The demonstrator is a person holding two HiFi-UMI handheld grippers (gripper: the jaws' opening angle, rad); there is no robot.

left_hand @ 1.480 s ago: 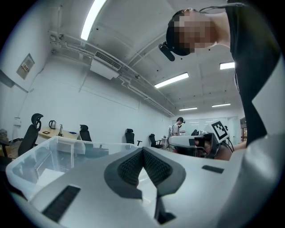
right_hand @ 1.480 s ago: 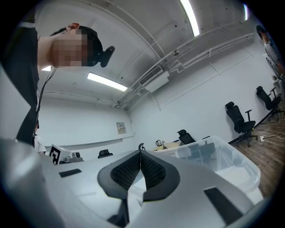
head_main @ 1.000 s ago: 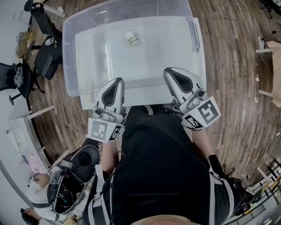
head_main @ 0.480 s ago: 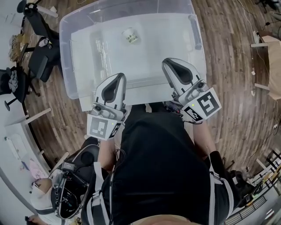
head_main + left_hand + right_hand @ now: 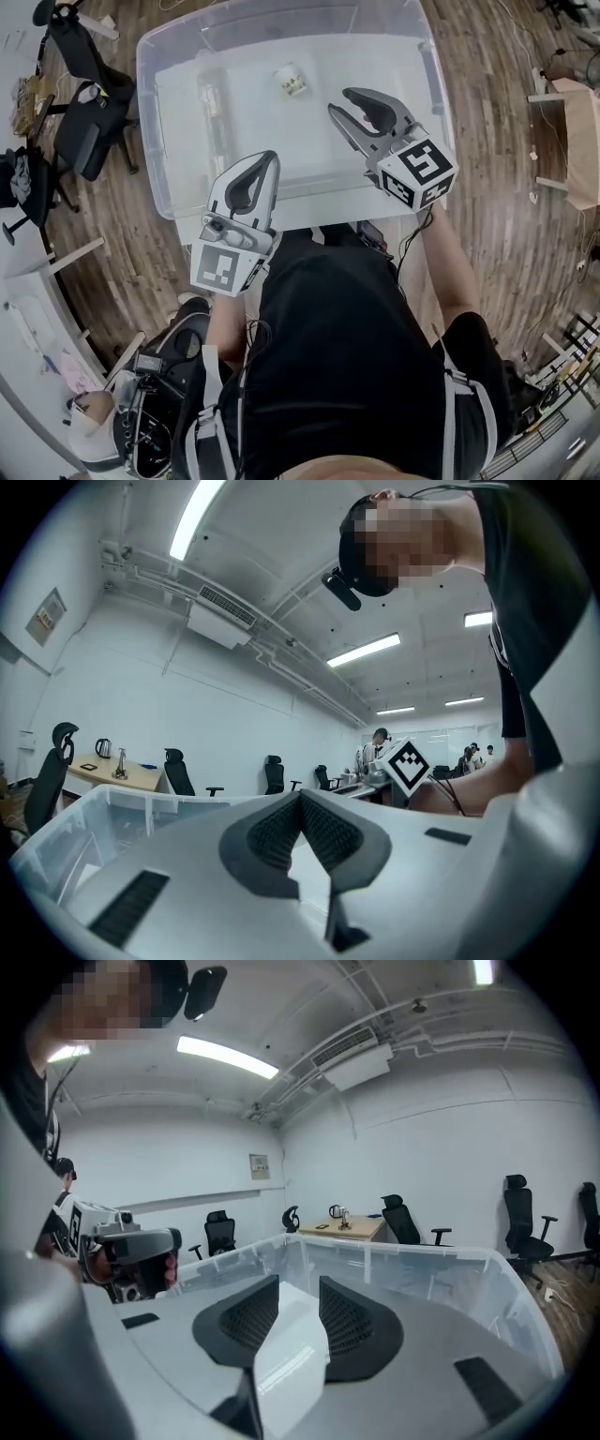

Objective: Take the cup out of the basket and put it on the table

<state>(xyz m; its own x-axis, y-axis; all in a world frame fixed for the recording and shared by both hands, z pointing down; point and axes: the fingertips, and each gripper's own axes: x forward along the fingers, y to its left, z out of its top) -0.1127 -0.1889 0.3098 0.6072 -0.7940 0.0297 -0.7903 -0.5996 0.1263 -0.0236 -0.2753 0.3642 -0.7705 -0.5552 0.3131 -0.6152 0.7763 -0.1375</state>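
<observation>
One small white cup [image 5: 292,81] with dark print lies in the clear basket [image 5: 155,122], near the right gripper [image 5: 339,101], whose empty jaws are opening. The left gripper [image 5: 271,157] has its jaws closed on nothing.

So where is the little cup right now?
In the head view the cup sits inside the clear basket, in its far half, ahead and left of the right tongs, whose jaws are opening with nothing between them.

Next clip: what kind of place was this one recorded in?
Probably an open office or lab room: swivel office chairs along the wall, a desk with a kettle, ceiling strip lights and a wood-plank floor.
</observation>
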